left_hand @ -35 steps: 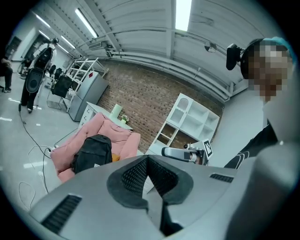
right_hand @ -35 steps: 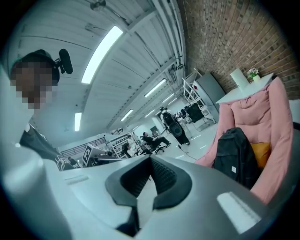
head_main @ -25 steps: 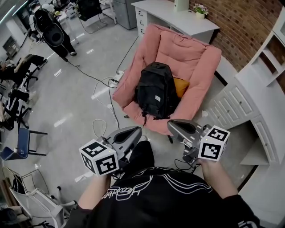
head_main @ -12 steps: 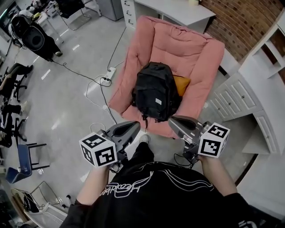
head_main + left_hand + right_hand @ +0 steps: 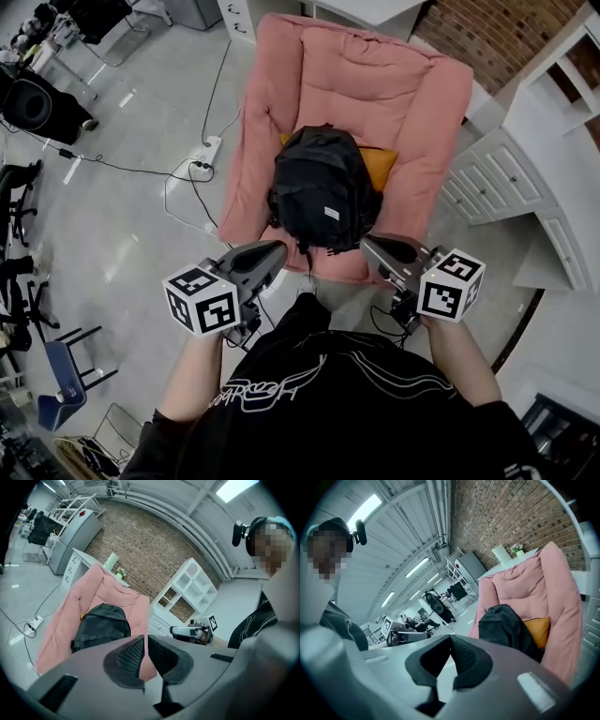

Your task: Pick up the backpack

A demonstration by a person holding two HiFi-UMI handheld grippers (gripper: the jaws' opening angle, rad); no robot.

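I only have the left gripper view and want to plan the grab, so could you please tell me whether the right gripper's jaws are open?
Observer: No, the right gripper has its jaws together, with nothing between them.
Operator: Thank you; is either gripper in contact with anything?
Observer: No; the head view shows the left gripper and the right one just short of the backpack, flanking its near end.
Operator: Is anything beside it?
Observer: An orange cushion pokes out behind it on the person's right, on the pink chair.
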